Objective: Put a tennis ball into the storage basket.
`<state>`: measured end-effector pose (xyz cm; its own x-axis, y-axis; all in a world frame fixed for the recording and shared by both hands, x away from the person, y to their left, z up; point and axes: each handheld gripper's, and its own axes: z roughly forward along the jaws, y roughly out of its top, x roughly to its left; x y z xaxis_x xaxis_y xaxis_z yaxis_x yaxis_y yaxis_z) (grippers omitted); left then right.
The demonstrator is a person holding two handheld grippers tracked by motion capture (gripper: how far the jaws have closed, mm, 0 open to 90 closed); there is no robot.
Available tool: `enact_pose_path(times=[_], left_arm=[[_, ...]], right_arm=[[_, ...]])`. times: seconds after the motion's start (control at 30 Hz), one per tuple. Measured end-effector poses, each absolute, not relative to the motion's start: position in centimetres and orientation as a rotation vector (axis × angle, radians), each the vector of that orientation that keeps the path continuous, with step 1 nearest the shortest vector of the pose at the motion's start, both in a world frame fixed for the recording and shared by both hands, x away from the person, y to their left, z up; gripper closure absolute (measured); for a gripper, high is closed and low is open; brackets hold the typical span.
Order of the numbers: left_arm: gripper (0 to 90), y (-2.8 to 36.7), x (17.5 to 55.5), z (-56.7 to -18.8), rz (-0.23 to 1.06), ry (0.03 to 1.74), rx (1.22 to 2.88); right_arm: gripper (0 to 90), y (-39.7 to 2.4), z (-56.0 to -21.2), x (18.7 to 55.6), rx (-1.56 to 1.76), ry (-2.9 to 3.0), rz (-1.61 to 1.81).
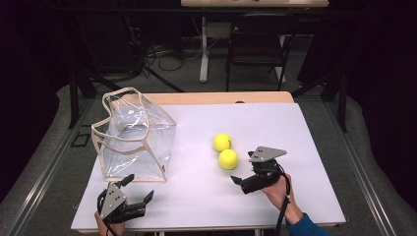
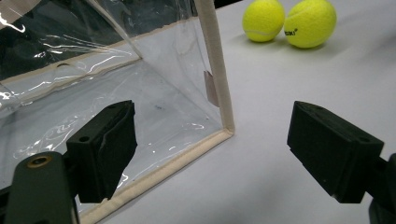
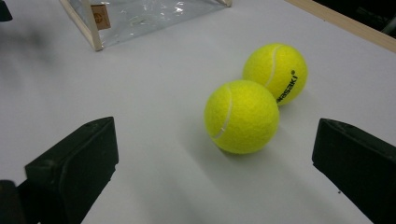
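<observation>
A clear plastic bag (image 1: 135, 137) with beige trim stands open at the left of the white table. Two yellow tennis balls (image 1: 222, 142) (image 1: 228, 159) touch each other right of centre. My left gripper (image 1: 138, 188) is open just in front of the bag's near right corner. In the left gripper view that gripper (image 2: 212, 140) has the bag's corner (image 2: 219, 126) between its spread jaws, and the balls (image 2: 263, 19) (image 2: 310, 22) lie beyond. My right gripper (image 1: 243, 169) is open just short of the nearer ball. In the right gripper view it (image 3: 212, 158) faces that ball (image 3: 241, 116), with the second ball (image 3: 275, 70) behind.
The white table top (image 1: 275, 123) ends in a wooden strip (image 1: 221, 97) at the far side. A dark chair (image 1: 258, 46) and a table leg (image 1: 203, 49) stand beyond it. The bag's corner (image 3: 140, 14) is at the top of the right gripper view.
</observation>
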<state>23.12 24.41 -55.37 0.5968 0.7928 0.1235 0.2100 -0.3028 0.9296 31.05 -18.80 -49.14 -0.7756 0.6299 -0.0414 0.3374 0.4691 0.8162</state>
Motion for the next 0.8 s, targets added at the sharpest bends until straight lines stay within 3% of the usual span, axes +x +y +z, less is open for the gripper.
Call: enact_pose_path(times=[0.8], left_arm=[[16.0,24.5,23.1,-55.4,0.73,0.813,1.825]], right_arm=[[0.0,-17.3,-49.5,33.7,0.829,2.424,1.185]])
